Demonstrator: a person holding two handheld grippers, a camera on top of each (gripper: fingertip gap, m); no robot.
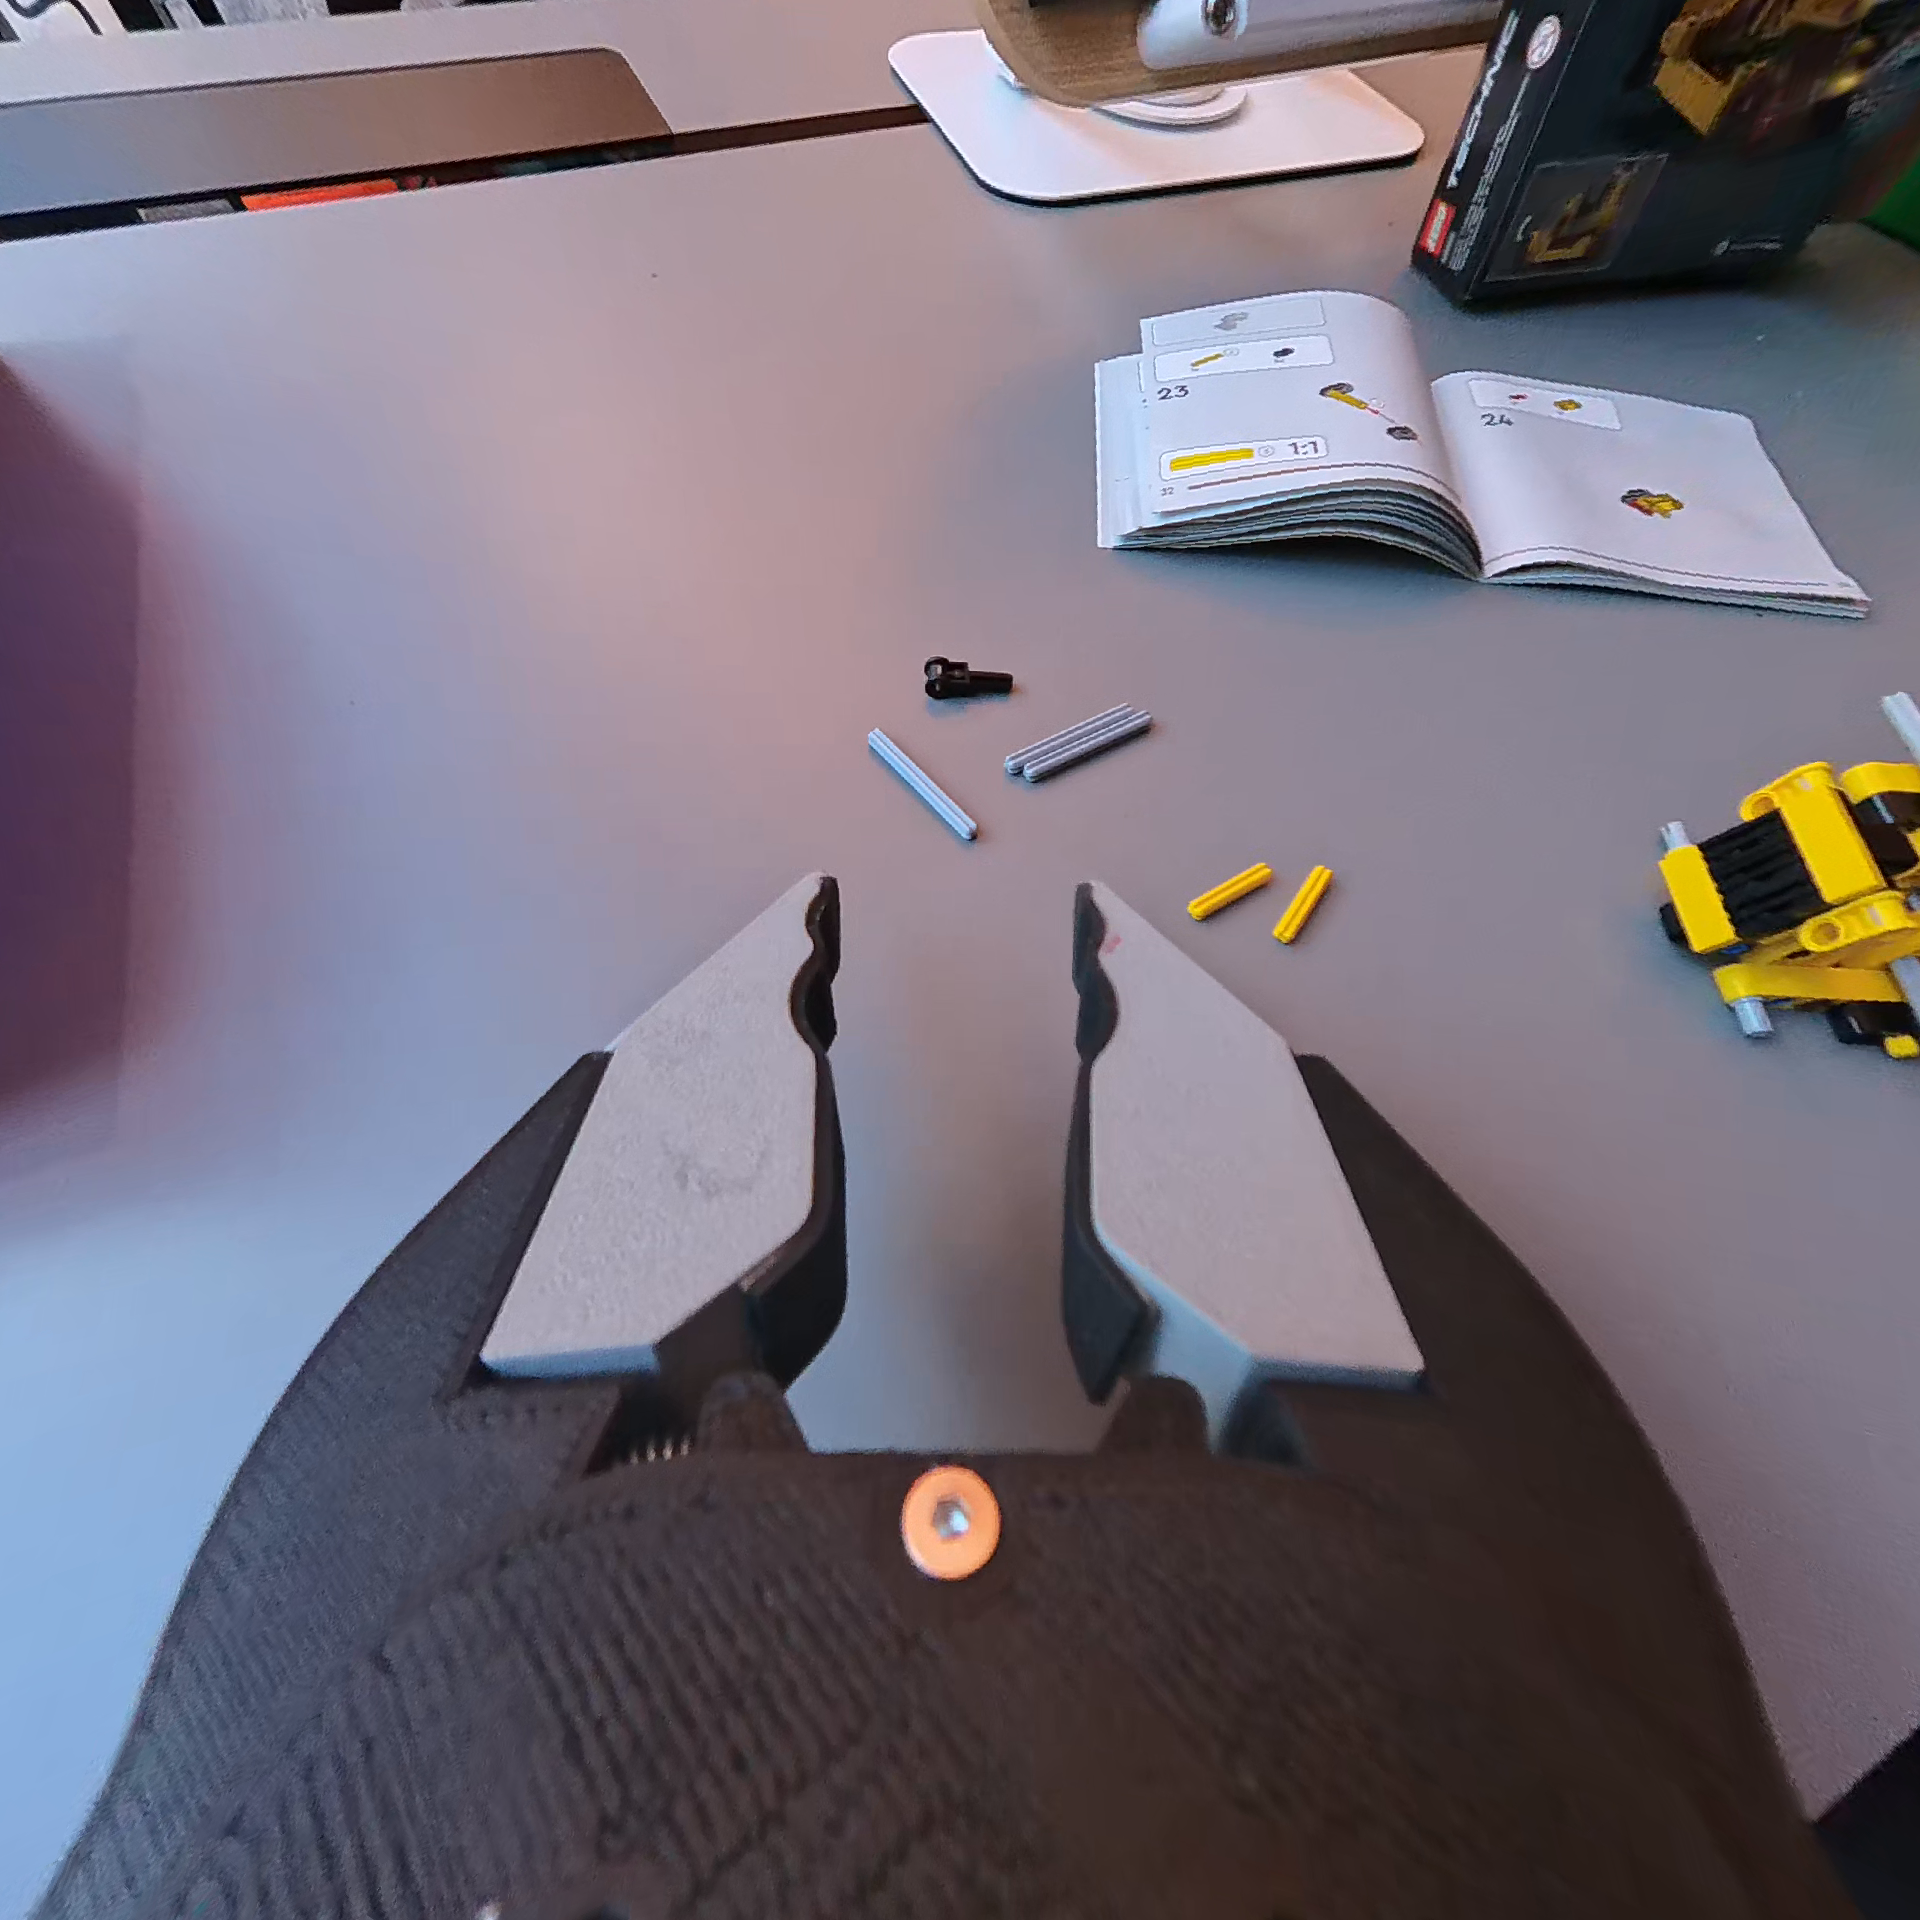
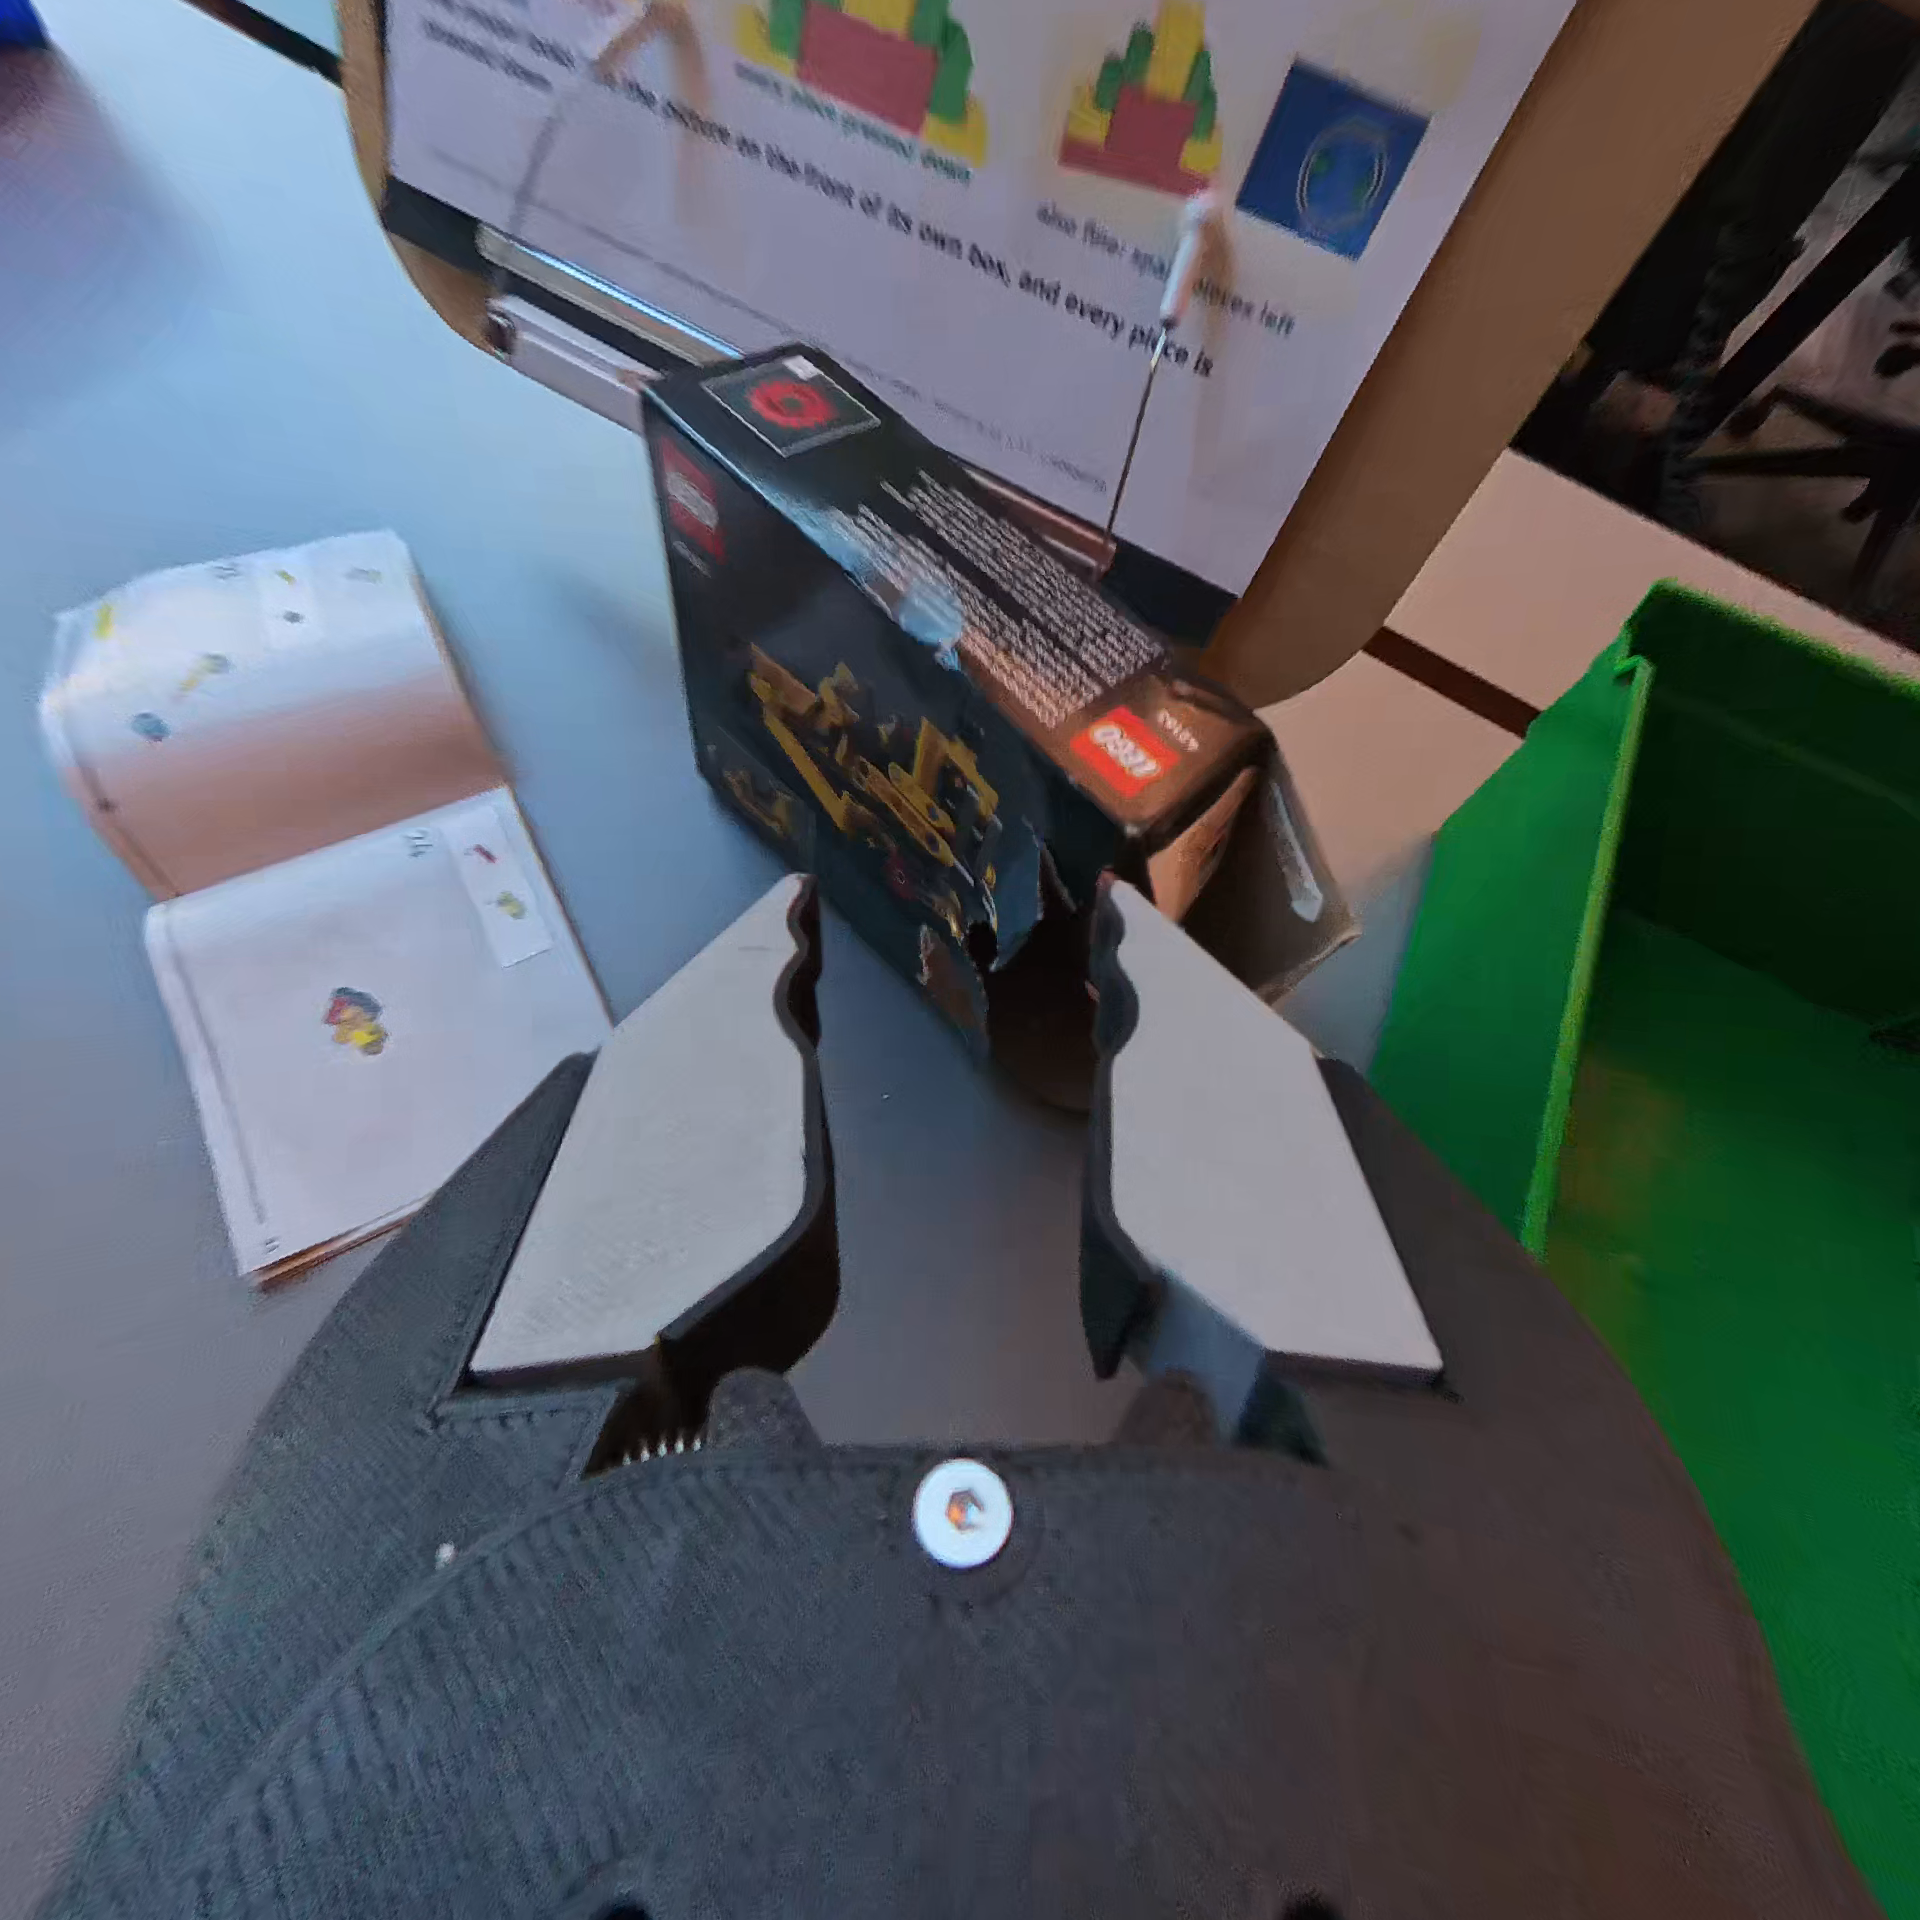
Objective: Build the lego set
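Observation:
My left gripper (image 1: 956, 899) is open and empty above the grey table. Just ahead of it lie loose parts: a light grey axle (image 1: 922, 783), a pair of darker grey axles (image 1: 1077, 742), a small black pin connector (image 1: 964, 680) and two short yellow axles (image 1: 1259, 900) to the right. A partly built yellow and black model (image 1: 1808, 904) sits at the right edge. The open instruction booklet (image 1: 1455, 468) lies farther back and shows in the right wrist view (image 2: 312, 883). My right gripper (image 2: 956, 904) is open and empty, close to the torn end of the black set box (image 2: 894, 686).
The set box (image 1: 1621, 145) stands at the back right of the table. A white stand base (image 1: 1153, 114) is behind the parts. A green bin (image 2: 1714, 1039) sits right of the box. A propped board with a printed sheet (image 2: 935, 156) stands behind the box. About 45 centimeters separates my left fingertips from my right. My right tips are about 40 centimeters from the light grey axle (image 1: 922, 783), my left tips only 6 centimeters. My left gripper is the nearer one to the small black pin connector (image 1: 964, 680): about 9 centimeters, against 35 centimeters.

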